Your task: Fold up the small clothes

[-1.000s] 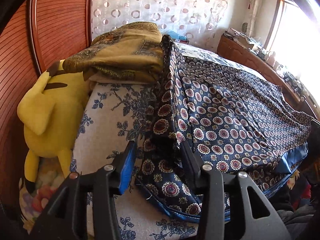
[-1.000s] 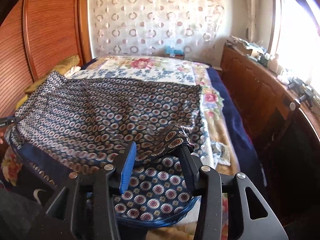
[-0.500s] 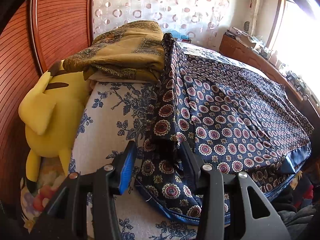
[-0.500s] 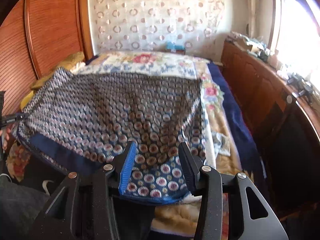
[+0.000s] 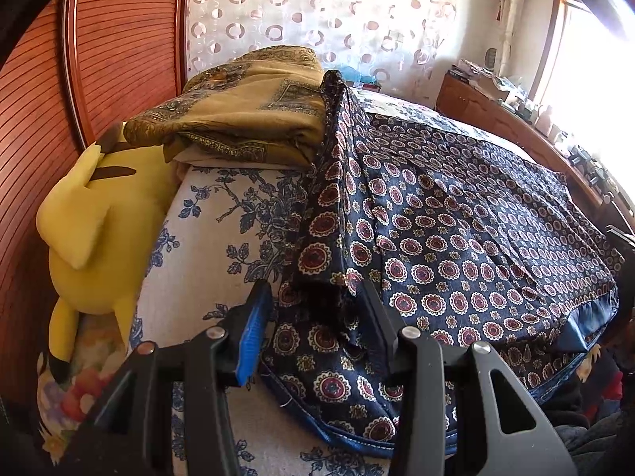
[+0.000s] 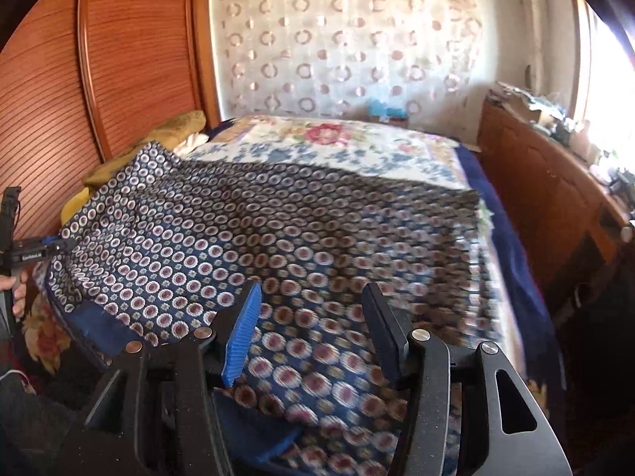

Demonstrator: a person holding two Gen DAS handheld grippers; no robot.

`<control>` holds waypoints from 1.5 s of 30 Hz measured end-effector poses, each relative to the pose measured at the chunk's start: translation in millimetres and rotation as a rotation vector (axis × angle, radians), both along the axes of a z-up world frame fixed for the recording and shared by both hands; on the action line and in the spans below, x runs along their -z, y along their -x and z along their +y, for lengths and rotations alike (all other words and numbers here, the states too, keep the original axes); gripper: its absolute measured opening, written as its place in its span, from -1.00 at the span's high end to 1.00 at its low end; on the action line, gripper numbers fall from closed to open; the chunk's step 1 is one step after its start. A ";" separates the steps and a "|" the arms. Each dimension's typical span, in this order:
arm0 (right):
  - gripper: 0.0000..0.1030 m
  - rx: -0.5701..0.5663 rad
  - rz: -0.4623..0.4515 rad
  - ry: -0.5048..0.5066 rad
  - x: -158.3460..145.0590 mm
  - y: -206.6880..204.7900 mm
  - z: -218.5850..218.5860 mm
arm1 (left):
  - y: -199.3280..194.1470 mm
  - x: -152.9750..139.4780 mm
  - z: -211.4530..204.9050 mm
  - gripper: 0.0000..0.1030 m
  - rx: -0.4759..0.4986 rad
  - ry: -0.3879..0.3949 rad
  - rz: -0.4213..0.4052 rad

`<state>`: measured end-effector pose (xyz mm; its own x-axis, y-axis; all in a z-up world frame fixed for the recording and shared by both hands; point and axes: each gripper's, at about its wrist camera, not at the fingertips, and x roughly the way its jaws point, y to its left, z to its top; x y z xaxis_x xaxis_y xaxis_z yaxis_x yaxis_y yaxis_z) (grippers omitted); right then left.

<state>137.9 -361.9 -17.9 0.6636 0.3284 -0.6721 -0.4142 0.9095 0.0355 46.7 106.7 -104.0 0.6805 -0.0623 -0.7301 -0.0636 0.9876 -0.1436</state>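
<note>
Far left in the left wrist view: yellow plush toy (image 5: 85, 234) against the wooden headboard (image 5: 79, 79), folded ochre blanket (image 5: 246, 115) beside it. Navy medallion-print garment (image 5: 456, 238) spread over the floral bed (image 5: 206, 238). Left gripper (image 5: 313, 309) with jaws apart, a raised fold between them. Right gripper (image 6: 309, 313) with jaws apart above the garment's near hem.

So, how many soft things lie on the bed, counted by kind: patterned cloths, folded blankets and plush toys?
Navy medallion-patterned cloth: 1
Folded olive-gold paisley blanket: 1
Yellow plush toy: 1
Total: 3
</note>
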 end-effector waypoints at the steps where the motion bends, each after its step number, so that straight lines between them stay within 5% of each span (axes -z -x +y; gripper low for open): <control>1: -0.05 -0.013 0.026 -0.020 6.1 -4.9 4.8 | -0.3 0.1 -0.4 0.17 -0.001 -0.003 0.000; 7: -0.05 -0.045 0.069 -0.013 33.1 -22.1 32.4 | -0.4 0.7 -3.0 0.19 0.009 -0.016 -0.003; 11: -0.05 -0.063 0.084 0.013 45.3 -22.7 40.4 | -1.1 0.7 -3.9 0.84 0.026 -0.003 -0.003; 14: -0.05 -0.067 0.100 0.016 50.6 -21.9 39.8 | -2.4 -1.0 -5.6 0.99 0.037 0.034 -0.010; 32: -0.05 0.059 0.052 -0.030 33.2 2.8 -33.6 | -29.8 -97.0 -86.3 1.00 0.238 0.043 -0.291; 45: -0.05 0.221 0.003 -0.047 15.3 12.7 -117.0 | -73.5 -149.3 -200.4 1.00 0.502 0.085 -0.354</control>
<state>125.2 -478.9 -33.2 0.7208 0.2061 -0.6618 -0.2049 0.9755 0.0806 120.2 -93.8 45.3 0.7529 -0.4859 -0.4438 0.4717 0.8687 -0.1509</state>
